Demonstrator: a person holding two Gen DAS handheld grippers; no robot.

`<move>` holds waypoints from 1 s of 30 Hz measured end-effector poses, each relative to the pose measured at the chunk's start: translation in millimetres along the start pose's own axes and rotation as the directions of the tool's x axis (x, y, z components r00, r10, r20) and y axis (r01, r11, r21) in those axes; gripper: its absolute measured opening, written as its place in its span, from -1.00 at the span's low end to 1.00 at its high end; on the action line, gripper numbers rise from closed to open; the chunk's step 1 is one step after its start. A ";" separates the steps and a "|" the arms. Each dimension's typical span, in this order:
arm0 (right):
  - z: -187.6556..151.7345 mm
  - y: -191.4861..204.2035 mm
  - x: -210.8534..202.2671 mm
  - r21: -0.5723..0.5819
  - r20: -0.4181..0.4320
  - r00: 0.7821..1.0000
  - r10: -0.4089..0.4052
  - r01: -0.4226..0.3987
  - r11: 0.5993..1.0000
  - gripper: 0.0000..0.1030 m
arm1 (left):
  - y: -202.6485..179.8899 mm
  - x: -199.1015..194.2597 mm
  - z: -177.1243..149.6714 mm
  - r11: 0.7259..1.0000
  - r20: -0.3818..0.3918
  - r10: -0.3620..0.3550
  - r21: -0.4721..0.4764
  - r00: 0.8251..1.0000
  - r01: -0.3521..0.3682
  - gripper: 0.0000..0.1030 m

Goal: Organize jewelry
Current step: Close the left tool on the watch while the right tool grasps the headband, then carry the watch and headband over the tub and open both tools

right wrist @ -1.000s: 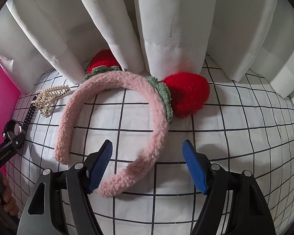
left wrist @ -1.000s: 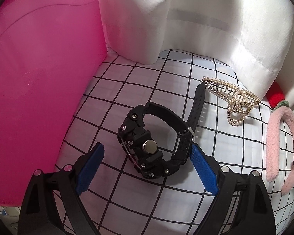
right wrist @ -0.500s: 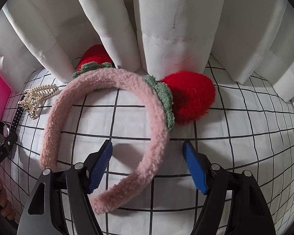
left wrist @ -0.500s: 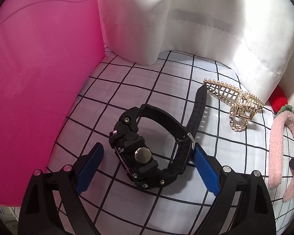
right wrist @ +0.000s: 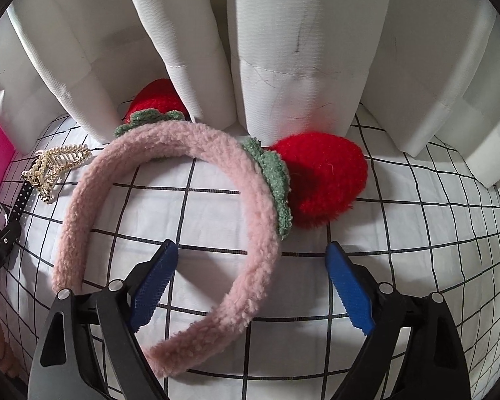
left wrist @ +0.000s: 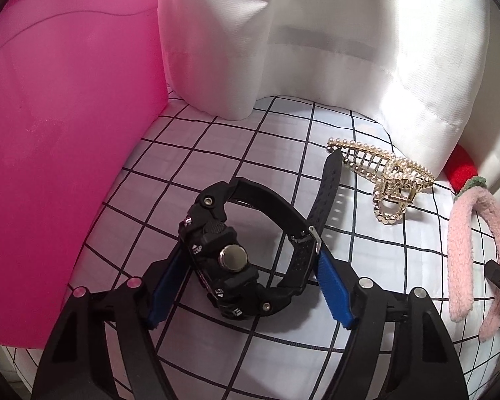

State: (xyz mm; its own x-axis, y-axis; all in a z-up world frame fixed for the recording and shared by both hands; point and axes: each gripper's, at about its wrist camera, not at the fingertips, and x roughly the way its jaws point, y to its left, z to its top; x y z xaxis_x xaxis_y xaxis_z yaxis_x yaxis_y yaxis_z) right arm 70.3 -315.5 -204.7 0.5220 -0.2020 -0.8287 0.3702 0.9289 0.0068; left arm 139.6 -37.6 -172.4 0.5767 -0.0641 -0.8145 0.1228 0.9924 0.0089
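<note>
A black wristwatch (left wrist: 236, 260) lies on its side on the white checked cloth (left wrist: 216, 153). My left gripper (left wrist: 250, 286) is open with the watch body between its blue pads, which stand close to both sides. A pearl hair claw (left wrist: 386, 176) lies right of the strap tip. A pink fuzzy headband (right wrist: 169, 220) with red strawberry pompoms (right wrist: 323, 180) lies in the right wrist view. My right gripper (right wrist: 253, 283) is open, and the band's right arm passes between its pads.
A pink box wall (left wrist: 56, 133) stands to the left of the watch. White curtain folds (right wrist: 283, 50) hang along the back edge of the cloth. The hair claw (right wrist: 56, 163) and the watch strap (right wrist: 19, 200) show at the right wrist view's left.
My left gripper has moved forward around the watch and its pads have narrowed toward it. My right gripper has advanced over the headband's right arm.
</note>
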 end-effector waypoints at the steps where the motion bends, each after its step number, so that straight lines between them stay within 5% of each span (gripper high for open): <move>1: -1.7 1.8 -2.1 -0.011 0.006 1.000 0.005 -0.005 1.000 0.46 | 0.1 -0.3 -0.1 1.000 -0.001 -0.003 -0.001 1.000 0.003 0.37; 2: -2.5 3.9 -4.4 -0.025 0.013 1.000 0.011 -0.011 1.000 0.33 | 0.0 -0.4 0.0 1.000 -0.002 -0.004 0.000 1.000 0.004 0.36; 4: -6.0 7.8 -11.1 -0.042 0.028 1.000 0.014 -0.013 0.999 -0.33 | 0.6 -1.7 -1.2 1.000 -0.002 -0.006 0.001 1.000 0.006 0.34; 6: -5.8 7.9 -12.7 -0.037 0.028 1.000 0.010 -0.009 0.999 -0.67 | 2.0 -2.3 -1.5 1.000 -0.007 -0.007 0.000 1.000 0.007 0.33; 18: -18.1 -12.2 -52.3 0.021 0.108 0.992 0.067 -0.070 0.997 -0.75 | 18.9 -20.7 -23.7 1.000 -0.045 -0.011 -0.022 0.999 0.010 0.32; 30: -31.6 -26.6 -105.0 0.025 0.156 0.982 0.110 -0.115 0.993 -0.75 | 22.4 -60.9 -32.4 0.999 -0.002 -0.042 -0.014 0.999 0.042 0.32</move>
State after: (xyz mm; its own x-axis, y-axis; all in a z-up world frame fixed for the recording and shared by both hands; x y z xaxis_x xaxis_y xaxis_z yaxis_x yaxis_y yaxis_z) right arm -18.6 -309.2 -135.6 0.6728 -0.1448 -0.7255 0.3268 0.9380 0.1159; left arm 81.0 -8.0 -141.4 0.5694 -0.1055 -0.8153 0.1353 0.9902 -0.0337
